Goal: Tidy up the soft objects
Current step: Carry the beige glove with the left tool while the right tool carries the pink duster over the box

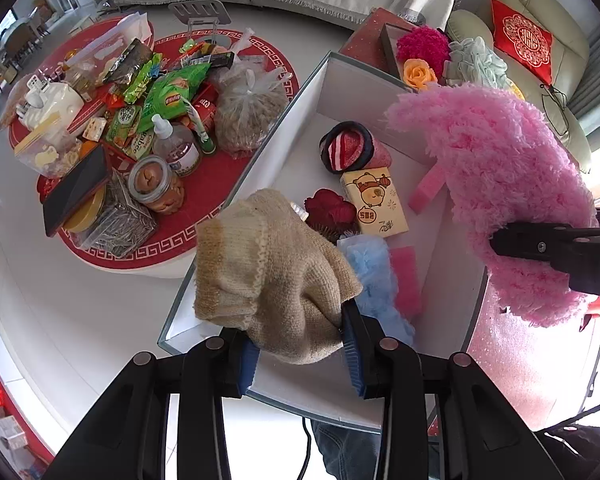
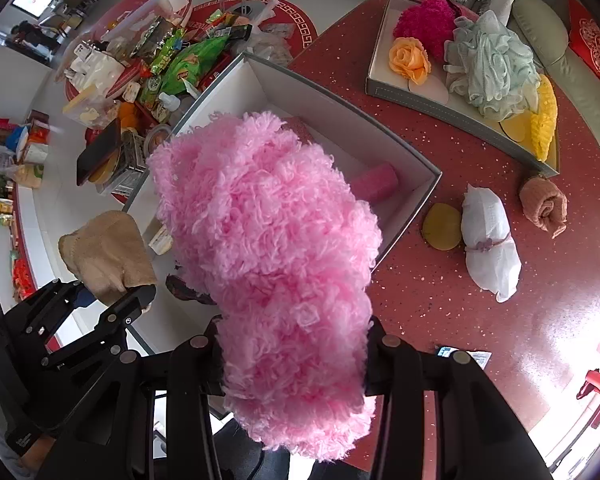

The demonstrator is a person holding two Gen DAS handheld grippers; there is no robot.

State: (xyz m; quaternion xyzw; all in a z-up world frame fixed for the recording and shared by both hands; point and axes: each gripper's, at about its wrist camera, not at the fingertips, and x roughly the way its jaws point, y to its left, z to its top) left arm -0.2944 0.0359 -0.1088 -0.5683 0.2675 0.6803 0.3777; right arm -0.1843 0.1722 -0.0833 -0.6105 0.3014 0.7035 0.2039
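Left tool point(image 1: 300, 350) clamps ribbed beige knit glove point(image 1: 268, 276) | right tool point(image 2: 294, 354) clamps shaggy pink fluffy cloth point(image 2: 268, 248) | above white box point(image 1: 352, 92)

The glove point(image 1: 274, 280) is coarse beige knit; the pink duster point(image 2: 268, 264) shaggy, fluffy yarn; the red tabletop point(image 2: 480, 320) glossy, speckled; the box point(image 1: 352, 92) matt white card.

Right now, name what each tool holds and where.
Left tool: beige knit glove, gripped at one end. Right tool: fluffy pink duster, gripped near its lower end.
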